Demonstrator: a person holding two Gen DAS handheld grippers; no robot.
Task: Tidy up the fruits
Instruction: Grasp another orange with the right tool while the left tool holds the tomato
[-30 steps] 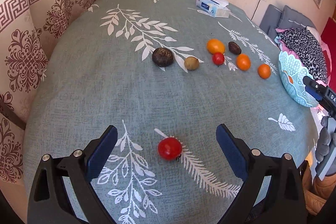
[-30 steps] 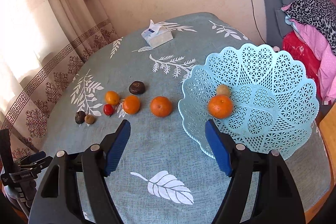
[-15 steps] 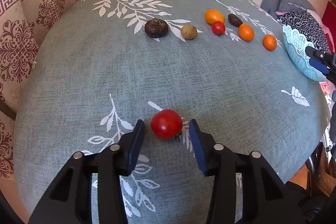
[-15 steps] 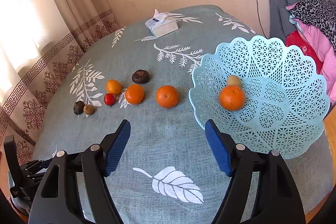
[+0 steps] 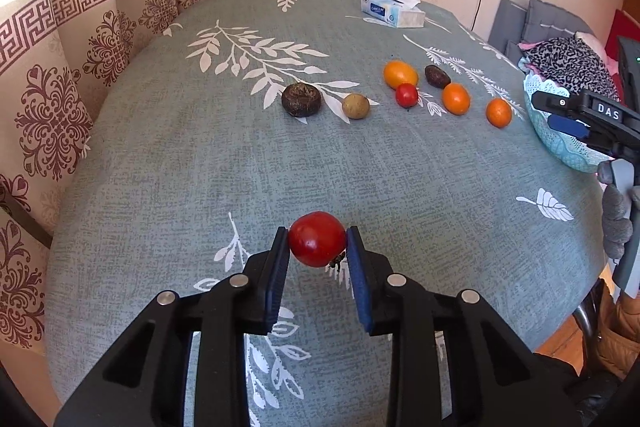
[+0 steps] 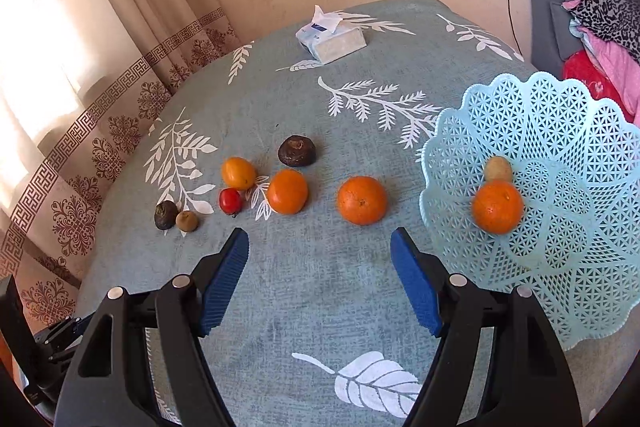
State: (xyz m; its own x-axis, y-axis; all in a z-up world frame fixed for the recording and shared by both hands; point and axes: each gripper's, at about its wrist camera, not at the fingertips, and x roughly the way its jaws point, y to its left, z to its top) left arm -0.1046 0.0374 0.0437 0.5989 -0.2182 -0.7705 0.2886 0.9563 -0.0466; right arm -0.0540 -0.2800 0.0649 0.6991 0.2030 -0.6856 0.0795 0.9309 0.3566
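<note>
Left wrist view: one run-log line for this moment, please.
left gripper: shut on red tomato | right gripper: open, empty | basket: two fruits

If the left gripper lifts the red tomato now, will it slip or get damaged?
The tomato looks smooth and glossy, so it may slip a little between the left gripper's flat pads. It is round, so it would probably roll on the tablecloth if released. Its skin seems thin; a hard squeeze could bruise it.
</note>
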